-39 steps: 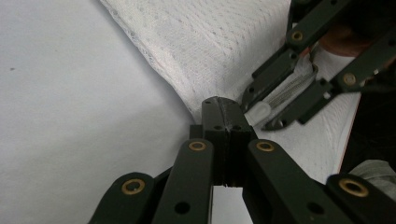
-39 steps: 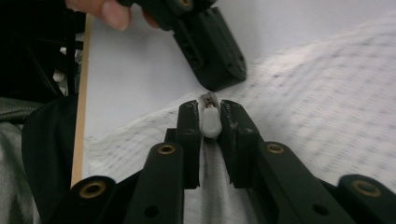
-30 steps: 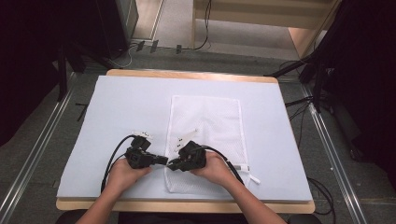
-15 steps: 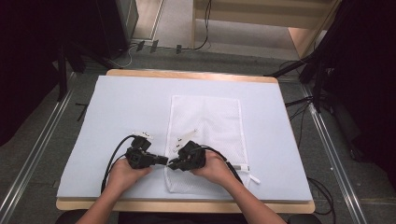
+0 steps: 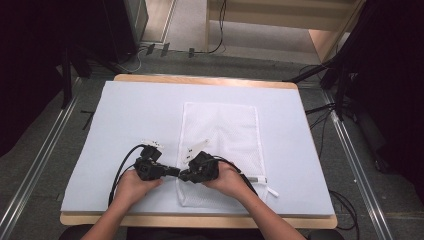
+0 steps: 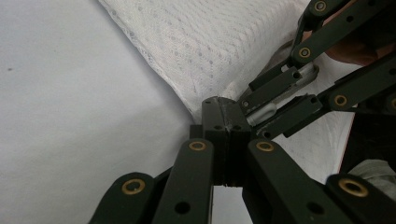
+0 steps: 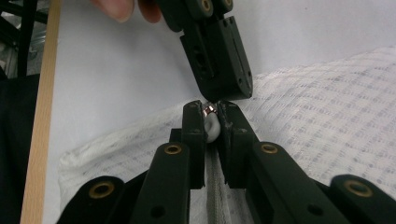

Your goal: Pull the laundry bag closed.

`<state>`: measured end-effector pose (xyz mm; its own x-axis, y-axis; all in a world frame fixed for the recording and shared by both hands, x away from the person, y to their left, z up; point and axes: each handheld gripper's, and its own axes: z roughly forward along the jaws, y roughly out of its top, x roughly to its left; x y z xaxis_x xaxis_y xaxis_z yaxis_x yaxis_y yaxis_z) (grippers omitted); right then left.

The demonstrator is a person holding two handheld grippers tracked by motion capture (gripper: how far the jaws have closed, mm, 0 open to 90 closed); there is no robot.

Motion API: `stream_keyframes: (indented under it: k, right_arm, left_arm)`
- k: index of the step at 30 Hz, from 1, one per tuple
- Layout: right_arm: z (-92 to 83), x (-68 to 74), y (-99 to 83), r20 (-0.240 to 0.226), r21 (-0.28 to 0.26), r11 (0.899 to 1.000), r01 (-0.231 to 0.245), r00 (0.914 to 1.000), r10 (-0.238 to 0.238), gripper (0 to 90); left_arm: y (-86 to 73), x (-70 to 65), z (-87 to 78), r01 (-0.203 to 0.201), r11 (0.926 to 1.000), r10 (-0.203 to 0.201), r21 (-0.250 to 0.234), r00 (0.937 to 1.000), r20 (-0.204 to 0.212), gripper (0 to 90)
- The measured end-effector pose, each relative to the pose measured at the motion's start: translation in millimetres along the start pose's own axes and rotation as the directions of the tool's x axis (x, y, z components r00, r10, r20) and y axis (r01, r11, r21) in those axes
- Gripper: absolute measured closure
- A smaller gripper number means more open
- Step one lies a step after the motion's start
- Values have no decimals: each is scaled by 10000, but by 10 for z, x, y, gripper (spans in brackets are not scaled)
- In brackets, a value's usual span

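A white mesh bag [image 5: 220, 135] lies flat on the pale mat [image 5: 125, 115]. Both grippers meet tip to tip at the bag's near left edge. My left gripper [image 5: 176, 172] [image 6: 226, 116] comes in from the left, its jaws pressed together right on the bag's edge [image 6: 196, 88], apparently pinching the fabric. My right gripper [image 5: 184, 176] [image 7: 211, 112] is shut on the small white zipper pull [image 7: 211, 125] with its metal tip. The left gripper view shows that pull [image 6: 262, 113] between the right gripper's fingers. In the right gripper view the left gripper [image 7: 226, 93] hangs just beyond the pull.
The zip line runs along the bag's near edge to a white tab [image 5: 272, 191] at the right. The table's wooden front edge [image 5: 200, 220] is close behind both hands. Cables and dark stands lie on the floor around the table.
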<state>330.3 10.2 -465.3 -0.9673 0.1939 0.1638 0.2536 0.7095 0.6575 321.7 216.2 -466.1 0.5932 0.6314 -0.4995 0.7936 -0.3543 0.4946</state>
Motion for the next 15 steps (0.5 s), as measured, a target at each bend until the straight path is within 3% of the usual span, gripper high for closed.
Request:
stream_keyframes:
  k: [9, 15]
  right_arm:
    - [-28, -10, -44, 45, -151, 9995, -272, 9996, 273, 878]
    - [-48, -12, -84, -7, -195, 9968, -774, 9970, 774, 882]
  left_arm:
    - [0, -36, 4, -378, 9993, 378, 32, 9991, -200, 900]
    - [3, -63, 11, -570, 9983, 574, 87, 9975, -410, 900]
